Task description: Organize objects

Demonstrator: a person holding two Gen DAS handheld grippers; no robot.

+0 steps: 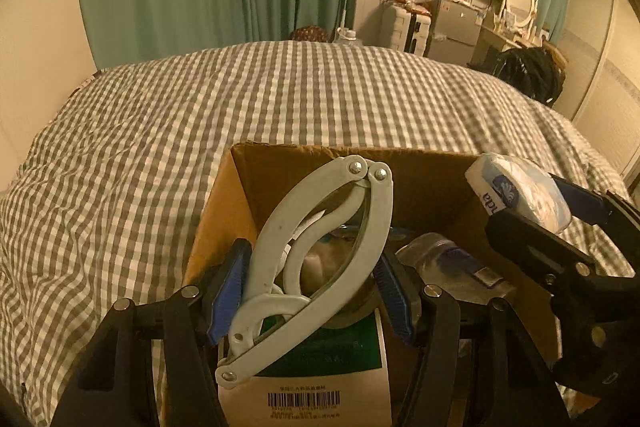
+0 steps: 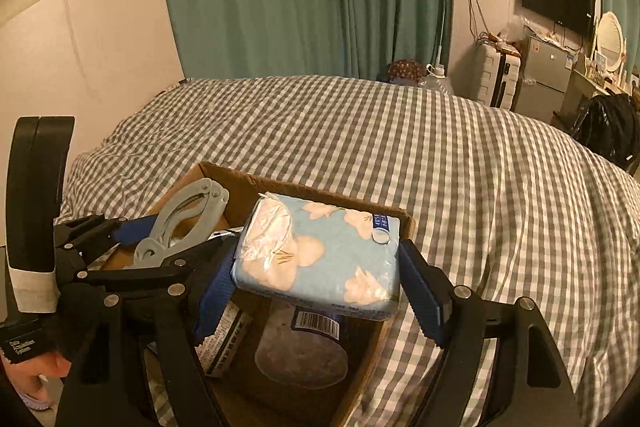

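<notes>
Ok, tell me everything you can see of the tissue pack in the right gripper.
The tissue pack is a soft, rectangular block wrapped in glossy light-blue plastic printed with pale flowers. Its crinkled, whitish end fold faces left, a round sticker sits near the far corner, and there is print along the lower edge. The right gripper is shut on it, blue pads pressing both short sides, holding it roughly level above the open cardboard box. Only the pads touch it.
</notes>
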